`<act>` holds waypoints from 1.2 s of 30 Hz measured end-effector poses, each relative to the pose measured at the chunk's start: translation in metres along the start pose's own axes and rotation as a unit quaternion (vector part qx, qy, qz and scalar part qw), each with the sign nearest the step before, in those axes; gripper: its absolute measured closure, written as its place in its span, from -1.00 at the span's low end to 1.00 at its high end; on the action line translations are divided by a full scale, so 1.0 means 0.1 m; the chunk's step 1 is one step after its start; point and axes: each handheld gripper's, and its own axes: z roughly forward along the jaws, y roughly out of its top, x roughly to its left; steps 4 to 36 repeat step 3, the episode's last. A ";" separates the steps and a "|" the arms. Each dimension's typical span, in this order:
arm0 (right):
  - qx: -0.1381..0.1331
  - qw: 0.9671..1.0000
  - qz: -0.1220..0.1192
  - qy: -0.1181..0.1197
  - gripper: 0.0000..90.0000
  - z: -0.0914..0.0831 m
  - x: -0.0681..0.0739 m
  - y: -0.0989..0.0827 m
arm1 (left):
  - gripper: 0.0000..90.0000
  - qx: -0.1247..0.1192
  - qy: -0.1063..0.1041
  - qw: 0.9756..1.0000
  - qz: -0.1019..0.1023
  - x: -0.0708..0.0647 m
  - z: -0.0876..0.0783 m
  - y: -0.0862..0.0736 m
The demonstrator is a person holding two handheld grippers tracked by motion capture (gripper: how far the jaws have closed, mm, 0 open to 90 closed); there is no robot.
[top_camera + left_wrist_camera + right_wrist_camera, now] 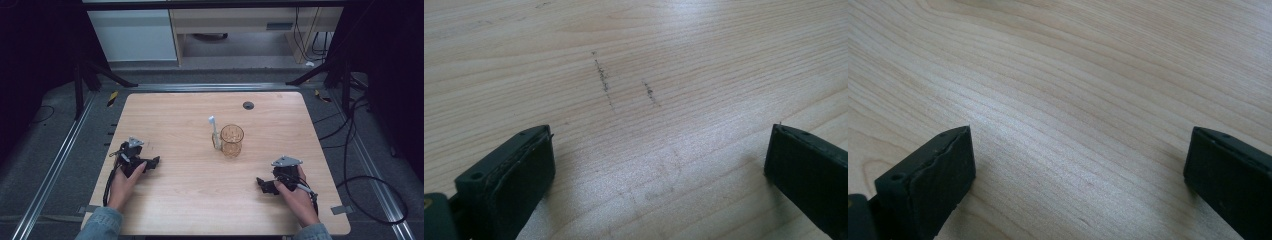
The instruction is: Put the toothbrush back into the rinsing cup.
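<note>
I see a toothbrush standing upright, head up, beside an amber cup mid-bench. My left claw and right claw rest on the bench, wide apart, empty.

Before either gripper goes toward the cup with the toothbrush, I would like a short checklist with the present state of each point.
1. Left gripper open, nothing between its jaws: ok.
2. Right gripper open, nothing between its jaws: ok.
3. Amber cup standing upright near the middle of the table: ok.
4. Toothbrush upright at the cup's left side: ok; whether it stands inside the cup or leans against it from outside: cannot tell.
5. Bare table between each gripper and the cup, no obstacle: ok.
6. Both grippers low at the near edge, apart from the cup: ok.
</note>
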 end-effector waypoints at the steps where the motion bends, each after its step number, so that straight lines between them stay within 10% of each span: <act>1: 0.000 1.000 0.000 0.000 -0.99 0.00 0.00 0.00 | -1.00 0.000 0.001 1.000 -0.001 0.00 0.00 0.00; 36: 0.000 1.000 0.000 0.000 -0.99 0.00 0.00 0.00 | -1.00 -0.001 0.004 1.000 -0.006 -0.01 -0.01 -0.01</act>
